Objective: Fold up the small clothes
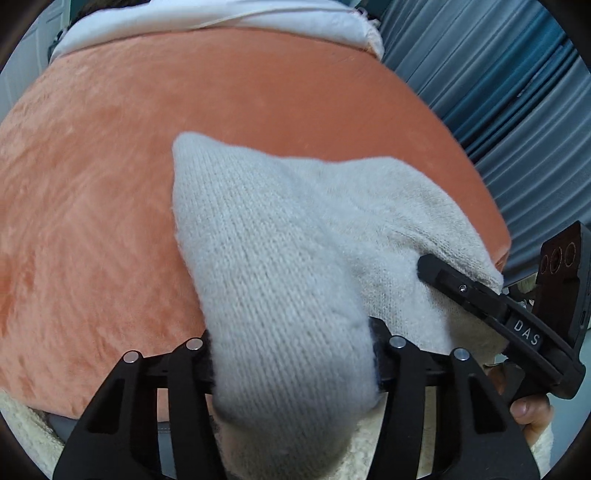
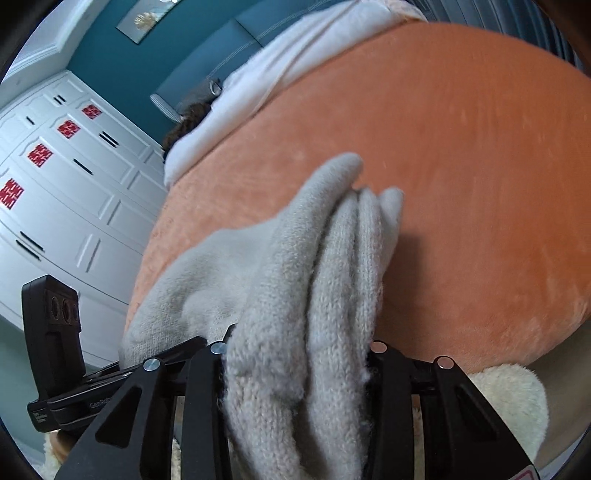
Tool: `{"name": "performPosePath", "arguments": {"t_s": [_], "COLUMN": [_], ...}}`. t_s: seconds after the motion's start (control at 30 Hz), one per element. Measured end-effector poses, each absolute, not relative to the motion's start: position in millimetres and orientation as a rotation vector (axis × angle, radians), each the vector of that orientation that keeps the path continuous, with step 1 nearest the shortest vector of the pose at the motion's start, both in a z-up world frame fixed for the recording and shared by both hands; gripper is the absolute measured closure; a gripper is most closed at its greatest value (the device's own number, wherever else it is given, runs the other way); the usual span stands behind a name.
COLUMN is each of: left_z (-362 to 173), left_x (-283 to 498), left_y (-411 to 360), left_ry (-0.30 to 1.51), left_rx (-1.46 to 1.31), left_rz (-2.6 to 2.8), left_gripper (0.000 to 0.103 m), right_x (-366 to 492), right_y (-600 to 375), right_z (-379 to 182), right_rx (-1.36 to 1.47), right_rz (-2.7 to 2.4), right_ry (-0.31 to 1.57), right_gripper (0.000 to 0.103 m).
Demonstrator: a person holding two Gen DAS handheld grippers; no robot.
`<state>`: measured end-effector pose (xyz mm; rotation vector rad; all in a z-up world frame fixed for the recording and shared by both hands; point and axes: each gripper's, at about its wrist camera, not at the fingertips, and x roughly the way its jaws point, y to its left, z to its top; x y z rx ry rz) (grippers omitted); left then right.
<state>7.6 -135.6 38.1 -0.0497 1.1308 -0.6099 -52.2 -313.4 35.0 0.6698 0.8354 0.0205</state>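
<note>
A pale grey knitted garment (image 1: 280, 258) lies over the near edge of an orange plush bed cover (image 1: 110, 166). My left gripper (image 1: 291, 369) is shut on one end of it; the knit bulges out between the jaws and hides the fingertips. My right gripper (image 2: 295, 373) is shut on the other end, bunched in folds (image 2: 332, 266). The right gripper's finger (image 1: 480, 295) shows at the right of the left wrist view, pressed into the garment. The left gripper's body (image 2: 55, 332) shows at the lower left of the right wrist view.
A white duvet (image 1: 221, 18) lies across the far end of the bed. Blue-grey curtains (image 1: 498, 92) hang to the right. White wardrobe doors with red paper cuts (image 2: 55, 166) stand to the left. A cream fluffy rug (image 2: 509, 398) lies below the bed edge.
</note>
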Motion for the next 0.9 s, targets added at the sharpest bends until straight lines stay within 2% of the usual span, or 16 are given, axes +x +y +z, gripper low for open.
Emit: {"name": "performPosePath", "arguments": {"t_s": [0.27, 0.57, 0.7, 0.9], "left_z": [126.3, 237.7, 291.6, 338.0], "left_x": [-15.4, -46.2, -64.1, -71.8], "left_y": [-133.8, -123.5, -102.0, -53.7], "left_ry": [0.932, 0.624, 0.45, 0.272], "left_rx": [-0.036, -0.018, -0.014, -0.031], "left_rz": [-0.713, -0.804, -0.823, -0.807], "left_gripper": [0.052, 0.052, 0.051, 0.05], "right_x": [-88.1, -130.6, -144.7, -140.5], "right_y": [-310.4, -295.9, -284.3, -248.5], "right_z": [125.8, 235.0, 285.9, 344.6], "right_rx": [0.589, 0.496, 0.437, 0.364], "right_rz": [-0.002, 0.019, 0.058, 0.15], "right_ry": [0.639, 0.335, 0.202, 0.074], "right_gripper": [0.069, 0.068, 0.068, 0.068]}}
